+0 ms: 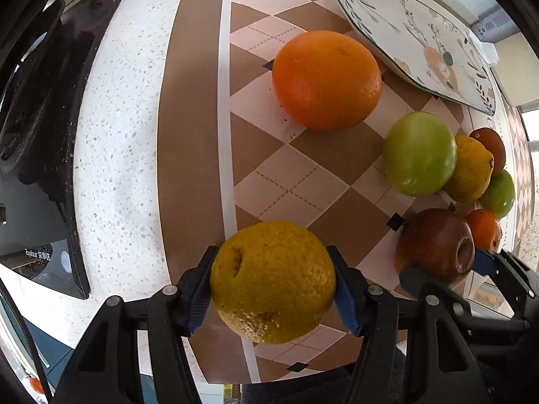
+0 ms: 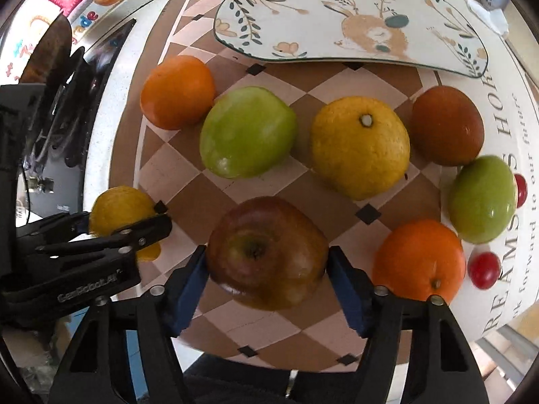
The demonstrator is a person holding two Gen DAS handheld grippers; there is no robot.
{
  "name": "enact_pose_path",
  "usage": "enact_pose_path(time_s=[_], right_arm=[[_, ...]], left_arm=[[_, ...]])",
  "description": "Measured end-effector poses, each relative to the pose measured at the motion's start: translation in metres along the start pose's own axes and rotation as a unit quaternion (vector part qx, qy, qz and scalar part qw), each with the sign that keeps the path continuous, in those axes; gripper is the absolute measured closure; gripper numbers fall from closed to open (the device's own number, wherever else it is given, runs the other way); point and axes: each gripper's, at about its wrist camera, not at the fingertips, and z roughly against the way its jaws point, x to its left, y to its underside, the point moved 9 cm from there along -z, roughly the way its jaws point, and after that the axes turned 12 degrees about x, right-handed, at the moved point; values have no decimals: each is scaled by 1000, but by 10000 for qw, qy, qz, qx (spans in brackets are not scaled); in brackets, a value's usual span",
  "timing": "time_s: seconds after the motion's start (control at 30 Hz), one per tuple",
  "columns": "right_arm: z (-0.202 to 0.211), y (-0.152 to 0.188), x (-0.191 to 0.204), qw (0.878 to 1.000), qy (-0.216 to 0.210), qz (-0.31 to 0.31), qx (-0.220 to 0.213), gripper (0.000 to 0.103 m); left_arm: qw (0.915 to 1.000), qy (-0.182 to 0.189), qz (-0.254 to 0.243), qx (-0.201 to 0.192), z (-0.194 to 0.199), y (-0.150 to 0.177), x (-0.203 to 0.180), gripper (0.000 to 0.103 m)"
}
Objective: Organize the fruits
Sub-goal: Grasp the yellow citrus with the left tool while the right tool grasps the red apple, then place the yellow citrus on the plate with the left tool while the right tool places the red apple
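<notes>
A brown-and-cream checked mat (image 2: 337, 222) is lying on a speckled white counter (image 1: 118, 168), with a dark stovetop (image 1: 40, 168) sitting at the counter's far side. A flowered tray (image 2: 337, 10) is resting at the mat's back edge. The left tool (image 1: 273, 286) is clamping a yellow citrus (image 1: 273, 279) between its blue pads at the mat's border. The right tool (image 2: 267, 269) is flanking a red apple (image 2: 266, 252), pads touching its sides. An orange (image 1: 326, 80), a green apple (image 2: 247, 131) and other fruit are crowding just behind, leaving bare mat between.
</notes>
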Motion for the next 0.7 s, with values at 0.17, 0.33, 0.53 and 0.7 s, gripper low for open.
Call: enact_pose_path(time_s=[0.17,0.33,0.53,0.7], right_arm=[[2,-3,1,9999,-54,145,-33,32],[26,0,10,9985,-275,424,-195,32],[94,-16,1,9930,-725,587,-724,32],[145,-67,-33,9876,-694,598,-1274,32]], left_arm=[[9999,15,95,-40,8,17,7,44],[9993,217,137,-260,42,21,-4,44],[9948,479,224,-874,123,9,-29,44],[9902,471,347,-1271,167,-27,-54,44]])
